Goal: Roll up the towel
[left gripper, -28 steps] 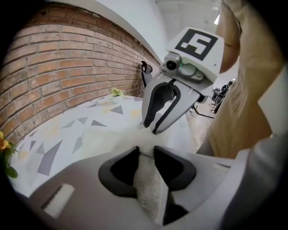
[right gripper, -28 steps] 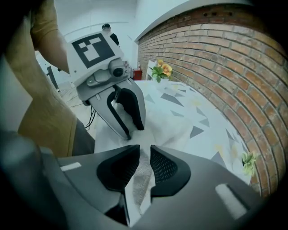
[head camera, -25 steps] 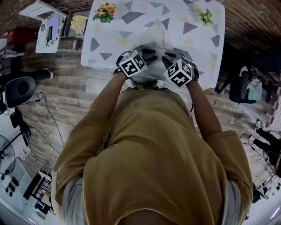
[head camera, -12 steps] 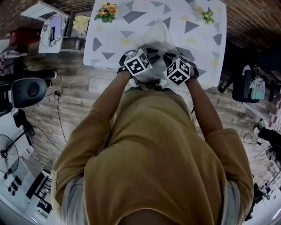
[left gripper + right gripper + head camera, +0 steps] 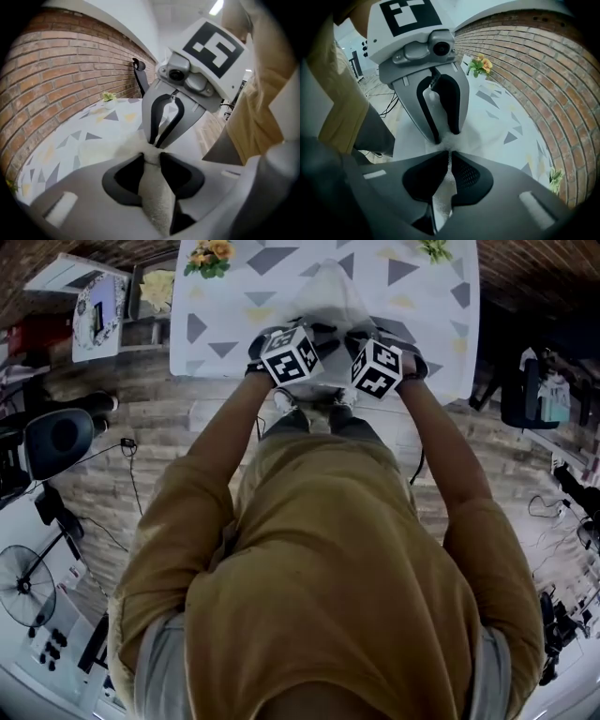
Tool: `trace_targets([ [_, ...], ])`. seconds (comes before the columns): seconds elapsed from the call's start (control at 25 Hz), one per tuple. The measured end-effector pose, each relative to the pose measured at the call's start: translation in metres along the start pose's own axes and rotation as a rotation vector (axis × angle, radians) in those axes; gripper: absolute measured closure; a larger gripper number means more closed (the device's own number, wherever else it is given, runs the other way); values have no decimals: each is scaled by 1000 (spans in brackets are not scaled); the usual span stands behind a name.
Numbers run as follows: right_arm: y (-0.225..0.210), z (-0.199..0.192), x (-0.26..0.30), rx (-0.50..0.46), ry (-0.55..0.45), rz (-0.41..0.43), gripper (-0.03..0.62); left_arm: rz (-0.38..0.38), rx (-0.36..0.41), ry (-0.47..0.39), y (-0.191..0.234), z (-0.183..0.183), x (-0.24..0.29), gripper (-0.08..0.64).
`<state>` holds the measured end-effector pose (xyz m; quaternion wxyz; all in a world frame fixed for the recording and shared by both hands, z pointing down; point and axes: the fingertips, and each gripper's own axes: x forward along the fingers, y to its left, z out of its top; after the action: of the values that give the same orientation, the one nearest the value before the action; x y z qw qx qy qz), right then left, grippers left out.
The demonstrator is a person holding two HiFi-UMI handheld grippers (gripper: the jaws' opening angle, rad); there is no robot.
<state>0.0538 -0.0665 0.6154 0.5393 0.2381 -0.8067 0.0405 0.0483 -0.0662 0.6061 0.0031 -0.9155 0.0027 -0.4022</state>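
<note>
The white towel (image 5: pixel 330 298) lies bunched on the table near its front edge, with both grippers at its near end. My left gripper (image 5: pixel 314 336) is shut on a thick fold of towel (image 5: pixel 153 197), which fills the gap between its jaws. My right gripper (image 5: pixel 360 339) has just been closing and now pinches a thin edge of towel (image 5: pixel 439 199). The two grippers stand tip to tip, close together. The right gripper (image 5: pixel 157 140) shows in the left gripper view, and the left gripper (image 5: pixel 444 133) in the right gripper view. Their cubes hide the towel's near end in the head view.
The table (image 5: pixel 427 306) wears a white cloth with grey and yellow triangles. Flowers (image 5: pixel 208 253) stand at its far left, a small green plant (image 5: pixel 436 249) at the far right. A brick wall (image 5: pixel 543 70) runs behind it. A low shelf (image 5: pixel 98 310) stands left, a chair (image 5: pixel 530 390) right.
Both marker cubes have rolled a little and stand slightly closer together. The hands have hardly shifted on the towel. The head view has tilted, so the table sits higher in the picture.
</note>
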Motion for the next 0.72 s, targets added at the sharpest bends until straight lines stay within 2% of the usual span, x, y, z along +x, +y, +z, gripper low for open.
trace_targets([
  [0.08, 0, -1, 1, -4, 4, 5, 569, -10, 27, -5, -1, 1, 1, 410],
  [0.2, -1, -2, 1, 5, 5, 15, 569, -35, 24, -16, -2, 2, 3, 422],
  [0.44, 1, -1, 3, -4, 4, 18, 574, -103, 114, 10, -7, 1, 5, 430],
  [0.6, -1, -1, 4, 5, 11, 26, 575, -118, 100, 19, -4, 3, 6, 428],
  [0.72, 0, -2, 2, 16, -26, -1, 577, -80, 79, -4, -4, 2, 4, 428],
])
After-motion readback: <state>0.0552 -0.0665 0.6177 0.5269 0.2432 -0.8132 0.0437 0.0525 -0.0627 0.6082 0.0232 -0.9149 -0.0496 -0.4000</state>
